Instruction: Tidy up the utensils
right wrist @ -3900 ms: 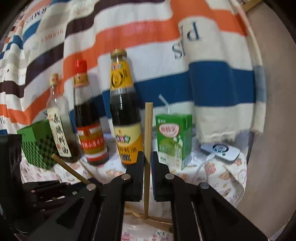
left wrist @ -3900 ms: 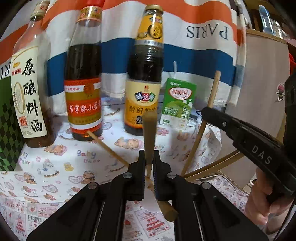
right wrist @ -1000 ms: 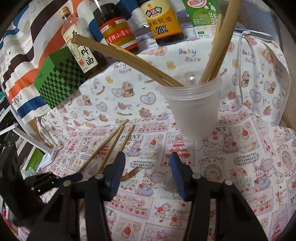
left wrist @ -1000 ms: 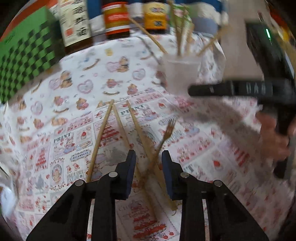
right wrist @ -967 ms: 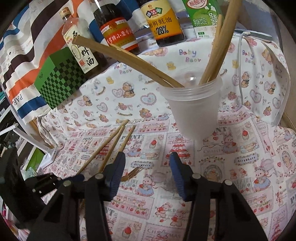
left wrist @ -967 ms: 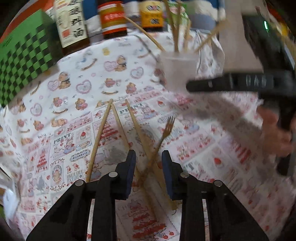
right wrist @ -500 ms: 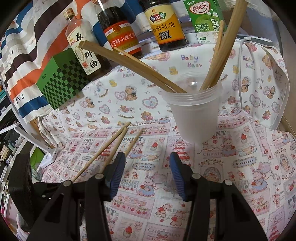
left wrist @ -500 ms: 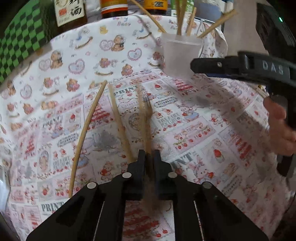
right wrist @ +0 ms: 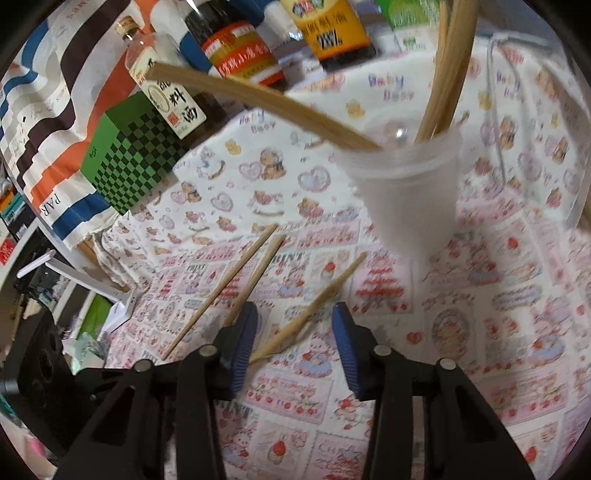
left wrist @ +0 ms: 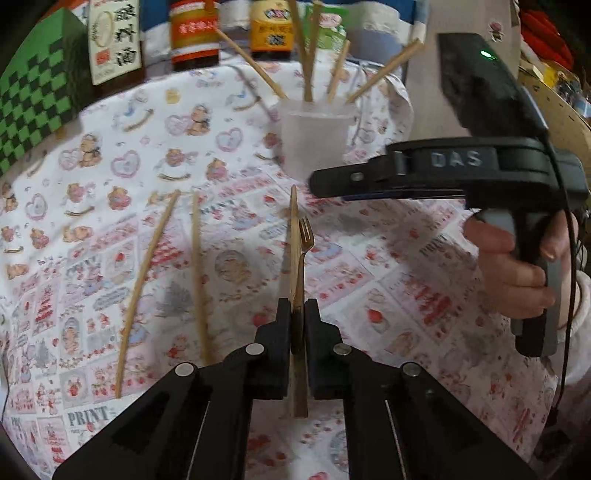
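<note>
Fingers of the left gripper (left wrist: 297,314) are clamped on a small fork (left wrist: 303,254) and, as far as the blur allows, a chopstick (left wrist: 294,240) alongside it; both stick out forward past the fingertips, fork tines pointing away, over the printed tablecloth (left wrist: 388,280). Left of that pair, two more chopsticks (left wrist: 173,266) lie flat on the cloth, side by side but apart. Beyond them stands a frosted plastic cup (left wrist: 314,140) holding several chopsticks that fan outward. Behind the cup: a green checkered box (left wrist: 33,96) at far left, then three sauce bottles (left wrist: 194,33).

Right gripper (right wrist: 291,332), held in a hand (left wrist: 517,273): jaws apart and just been closing, blue pads (right wrist: 242,345) not touching anything. One chopstick on the cloth runs diagonally through the gap between them. The cup (right wrist: 410,199) sits ahead and to the right of those fingers.
</note>
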Demonstrator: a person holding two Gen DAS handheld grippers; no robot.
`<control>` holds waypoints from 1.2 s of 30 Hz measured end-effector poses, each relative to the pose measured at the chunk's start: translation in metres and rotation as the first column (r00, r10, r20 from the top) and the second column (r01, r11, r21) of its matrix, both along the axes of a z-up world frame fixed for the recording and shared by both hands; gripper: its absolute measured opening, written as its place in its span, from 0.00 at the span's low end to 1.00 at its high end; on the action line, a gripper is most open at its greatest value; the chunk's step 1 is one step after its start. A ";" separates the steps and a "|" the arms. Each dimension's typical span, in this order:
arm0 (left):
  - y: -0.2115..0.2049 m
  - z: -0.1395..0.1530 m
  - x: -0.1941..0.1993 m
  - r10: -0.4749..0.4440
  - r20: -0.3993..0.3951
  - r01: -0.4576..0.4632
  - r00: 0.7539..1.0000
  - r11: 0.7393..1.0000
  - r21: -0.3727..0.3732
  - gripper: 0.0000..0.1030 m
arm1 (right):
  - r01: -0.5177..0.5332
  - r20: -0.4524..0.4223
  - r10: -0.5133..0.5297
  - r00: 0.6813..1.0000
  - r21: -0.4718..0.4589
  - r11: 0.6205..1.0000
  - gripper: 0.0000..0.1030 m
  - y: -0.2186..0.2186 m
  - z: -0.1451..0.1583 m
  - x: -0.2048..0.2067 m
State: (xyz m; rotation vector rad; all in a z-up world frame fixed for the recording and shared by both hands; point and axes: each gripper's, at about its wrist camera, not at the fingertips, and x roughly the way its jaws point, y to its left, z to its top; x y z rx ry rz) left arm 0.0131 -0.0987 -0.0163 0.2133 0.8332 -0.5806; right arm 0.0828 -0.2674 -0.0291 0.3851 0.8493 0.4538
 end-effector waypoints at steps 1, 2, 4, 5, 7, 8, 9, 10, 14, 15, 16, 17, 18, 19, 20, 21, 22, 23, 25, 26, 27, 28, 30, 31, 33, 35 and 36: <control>0.000 -0.002 0.002 -0.002 -0.020 0.002 1.000 1.000 -0.009 0.06 | -0.004 -0.027 0.004 1.000 0.006 1.000 0.35 0.001 -0.004 0.002; 0.000 -0.003 0.004 0.003 -0.045 -0.004 0.999 1.000 -0.024 0.06 | -0.006 -0.045 0.007 0.999 0.011 1.000 0.32 0.001 -0.007 0.003; 0.004 -0.007 0.011 0.012 -0.099 -0.020 0.995 0.997 -0.074 0.06 | -0.009 -0.104 0.014 0.995 0.045 0.999 0.30 0.000 -0.017 0.007; 0.007 -0.008 0.014 0.014 -0.127 -0.028 0.992 0.994 -0.107 0.06 | -0.008 -0.120 0.015 0.993 0.059 0.998 0.29 -0.001 -0.020 0.009; 0.013 -0.011 0.019 0.007 -0.180 -0.036 0.984 0.987 -0.158 0.06 | -0.004 -0.182 0.027 0.983 0.123 0.992 0.29 -0.005 -0.029 0.013; 0.014 -0.013 0.022 0.004 -0.205 -0.040 0.979 0.984 -0.174 0.06 | -0.001 -0.200 0.030 0.979 0.144 0.990 0.27 -0.007 -0.032 0.014; 0.015 -0.015 0.023 0.001 -0.227 -0.045 0.974 0.981 -0.189 0.06 | 0.009 -0.220 0.027 0.975 0.161 0.987 0.26 -0.009 -0.035 0.015; 0.015 -0.017 0.023 -0.005 -0.246 -0.047 0.969 0.978 -0.203 0.06 | 0.019 -0.222 0.014 0.975 0.148 0.989 0.24 -0.009 -0.036 0.016; 0.008 -0.013 0.017 -0.034 -0.223 -0.011 0.974 0.980 -0.200 0.06 | 0.036 -0.190 -0.023 0.982 0.064 0.997 0.12 -0.005 -0.033 0.013; 0.008 -0.014 0.020 -0.044 -0.226 -0.004 0.973 0.978 -0.207 0.06 | 0.037 -0.183 -0.028 0.983 0.045 0.998 0.10 -0.004 -0.033 0.013; 0.007 -0.014 0.019 -0.048 -0.231 -0.002 0.972 0.978 -0.210 0.06 | 0.032 -0.170 -0.027 0.985 0.028 0.999 0.09 -0.001 -0.031 0.011; 0.007 -0.014 0.019 -0.045 -0.230 -0.003 0.972 0.979 -0.204 0.06 | 0.030 -0.164 -0.027 0.986 0.018 0.999 0.05 -0.002 -0.031 0.012; 0.007 -0.014 0.020 -0.046 -0.227 0.000 0.973 0.980 -0.198 0.07 | 0.033 -0.157 -0.031 0.987 0.007 0.999 0.05 -0.002 -0.030 0.012; 0.007 -0.013 0.020 -0.044 -0.224 0.000 0.974 0.981 -0.193 0.07 | 0.037 -0.151 -0.037 0.988 -0.001 0.999 0.05 -0.001 -0.029 0.011; 0.008 -0.012 0.020 -0.039 -0.218 -0.004 0.975 0.982 -0.191 0.07 | 0.037 -0.147 -0.037 0.988 -0.002 0.999 0.04 -0.002 -0.028 0.011; 0.010 -0.010 0.019 -0.033 -0.206 -0.007 0.978 0.982 -0.190 0.07 | 0.039 -0.137 -0.040 0.990 -0.012 0.999 0.04 -0.002 -0.026 0.011; 0.011 -0.006 0.018 -0.025 -0.186 -0.010 0.982 0.982 -0.187 0.08 | 0.044 -0.124 -0.046 0.991 -0.026 0.999 0.04 -0.002 -0.024 0.010; 0.013 -0.002 0.018 -0.017 -0.164 -0.014 0.986 0.983 -0.184 0.10 | 0.049 -0.112 -0.053 0.992 -0.038 0.998 0.03 -0.004 -0.022 0.009; 0.021 0.006 0.016 0.016 -0.121 -0.038 0.992 0.983 -0.178 0.22 | 0.064 -0.072 -0.071 0.995 -0.088 0.994 0.03 -0.005 -0.015 0.007; 0.025 0.011 0.016 0.046 -0.091 -0.060 0.995 0.984 -0.166 0.23 | 0.065 -0.060 -0.073 0.996 -0.121 0.991 0.03 -0.002 -0.013 0.007; 0.029 0.014 0.017 0.075 -0.060 -0.083 0.995 0.985 -0.149 0.25 | 0.068 -0.050 -0.077 0.996 -0.160 0.985 0.03 -0.001 -0.010 0.007; 0.033 0.016 0.018 0.103 -0.034 -0.106 0.994 0.986 -0.130 0.26 | 0.069 -0.040 -0.080 0.996 -0.230 0.971 0.04 0.002 -0.008 0.006; 0.041 0.020 0.021 0.164 0.001 -0.163 0.986 0.982 -0.099 0.27 | 0.048 -0.034 -0.062 0.997 -0.316 0.948 0.05 0.006 -0.006 0.005; 0.045 0.021 0.023 0.189 0.002 -0.188 0.982 0.978 -0.095 0.27 | 0.043 -0.030 -0.056 0.998 -0.330 0.943 0.05 0.007 -0.005 0.004; 0.054 0.022 0.029 0.225 -0.014 -0.225 0.974 0.969 -0.106 0.27 | 0.029 -0.031 -0.041 0.999 -0.327 0.945 0.05 0.007 -0.005 0.003; 0.063 0.023 0.031 0.246 -0.026 -0.248 0.969 0.962 -0.117 0.27 | 0.016 -0.043 -0.032 0.999 -0.331 0.944 0.05 0.009 -0.008 0.003; 0.065 0.023 0.033 0.250 -0.026 -0.251 0.968 0.961 -0.117 0.27 | 0.015 -0.046 -0.033 0.998 -0.338 0.941 0.05 0.010 -0.009 0.004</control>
